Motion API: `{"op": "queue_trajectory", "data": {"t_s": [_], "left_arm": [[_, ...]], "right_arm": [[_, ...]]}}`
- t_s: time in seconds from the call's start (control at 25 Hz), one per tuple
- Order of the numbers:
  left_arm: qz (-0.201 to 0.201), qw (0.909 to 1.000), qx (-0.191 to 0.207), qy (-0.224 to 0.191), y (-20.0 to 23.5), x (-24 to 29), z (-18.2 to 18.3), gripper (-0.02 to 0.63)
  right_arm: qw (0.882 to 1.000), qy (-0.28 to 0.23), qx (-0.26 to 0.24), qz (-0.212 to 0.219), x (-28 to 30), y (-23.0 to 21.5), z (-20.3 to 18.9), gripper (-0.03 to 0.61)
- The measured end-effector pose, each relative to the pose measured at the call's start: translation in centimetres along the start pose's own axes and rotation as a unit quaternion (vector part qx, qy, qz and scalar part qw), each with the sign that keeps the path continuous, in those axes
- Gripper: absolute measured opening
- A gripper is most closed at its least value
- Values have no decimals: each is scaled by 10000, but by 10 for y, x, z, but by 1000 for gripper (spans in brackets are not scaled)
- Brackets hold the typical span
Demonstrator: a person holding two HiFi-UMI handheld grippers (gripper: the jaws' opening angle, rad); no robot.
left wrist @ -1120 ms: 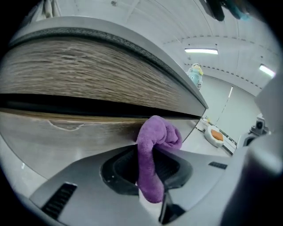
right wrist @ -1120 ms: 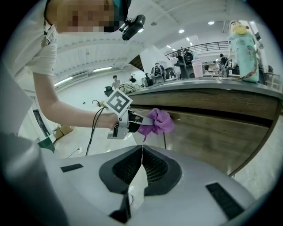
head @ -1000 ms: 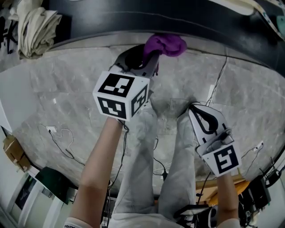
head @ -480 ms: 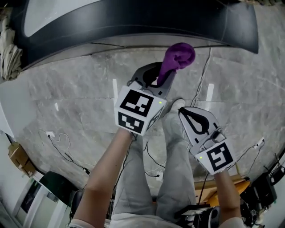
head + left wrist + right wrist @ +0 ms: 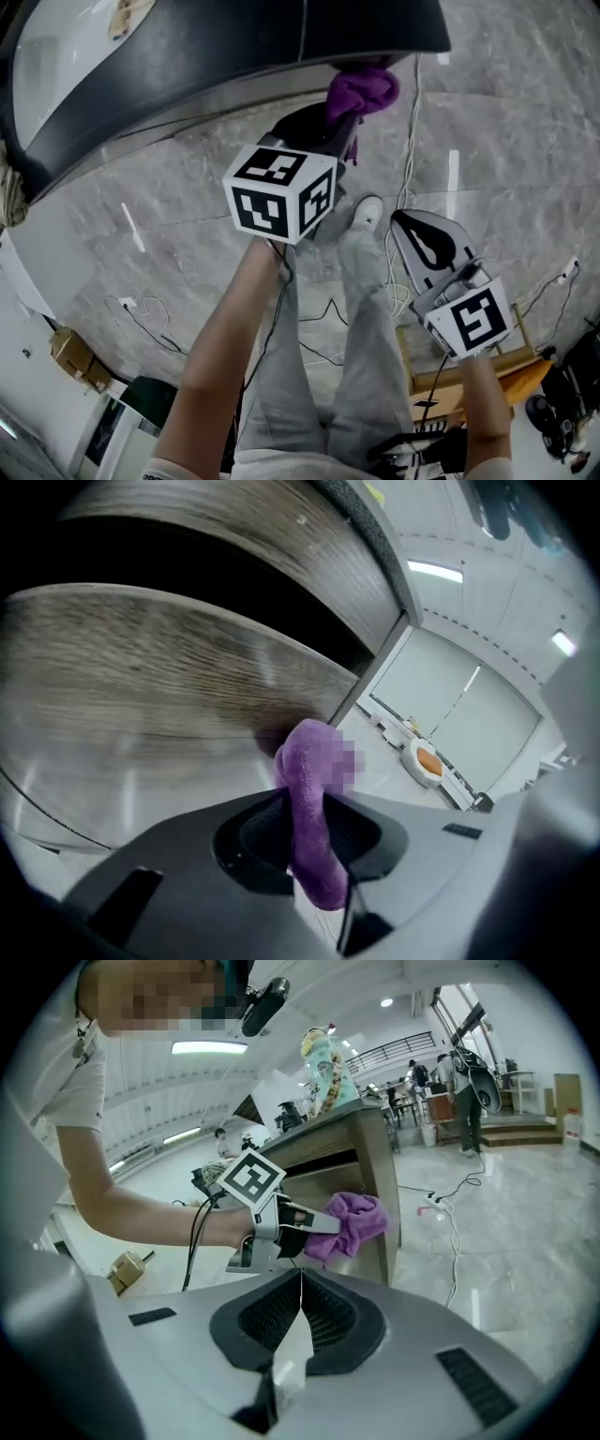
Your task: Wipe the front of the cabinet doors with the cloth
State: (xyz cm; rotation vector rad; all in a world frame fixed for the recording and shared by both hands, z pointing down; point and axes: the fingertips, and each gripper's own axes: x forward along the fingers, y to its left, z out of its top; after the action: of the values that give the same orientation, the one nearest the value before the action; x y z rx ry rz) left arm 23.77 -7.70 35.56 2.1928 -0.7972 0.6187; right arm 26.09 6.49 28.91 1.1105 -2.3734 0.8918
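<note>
Cabinet [image 5: 234, 37]: dark top, with a wood-grain door front [image 5: 141, 658] below it; it stands on a grey marbled floor [image 5: 141, 234].
Left gripper [image 5: 339, 131]: raised toward the right end of the cabinet front, its jaws clamped on the purple cloth [image 5: 362, 88].
Right gripper [image 5: 412, 225]: low beside the person's leg [image 5: 361, 281], well apart from the cabinet; its jaws are closed together with nothing between them.
Cloth: bunched, with the free end sticking out beyond the jaws, just under the edge of the top and near the right corner of the front. I cannot tell if it touches the wood.
Handling: I judge it soft, light and limp. It will fold under pressure, so a hold near its middle, leaving a thick wad ahead of the jaws, suits wiping.
</note>
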Motion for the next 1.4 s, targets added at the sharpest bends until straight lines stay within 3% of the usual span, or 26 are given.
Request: {"op": "queue_trajectory", "data": {"t_s": [0.12,0.44,0.8,1.24,1.4], "left_arm": [[173,9998,77,31,17,-6,1,84],[482,9988,61,-16,74,-43,0,84],[1040,9910,-798,-251,178,-120,-27,84],[1427,9838,-1024,-371,245,-182,-39,84],[1725,9772,-1166,-425,265,-197,-48,85]], "right_arm": [[9997,-65,196,-113,3,-1,-3,26],[9999,42,0,119,35,35,1,28],[9996,78,-44,276,101,97,12,28],[9990,141,-196,372,141,142,19,28],[9988,43,-162,450,153,152,23,28]]}}
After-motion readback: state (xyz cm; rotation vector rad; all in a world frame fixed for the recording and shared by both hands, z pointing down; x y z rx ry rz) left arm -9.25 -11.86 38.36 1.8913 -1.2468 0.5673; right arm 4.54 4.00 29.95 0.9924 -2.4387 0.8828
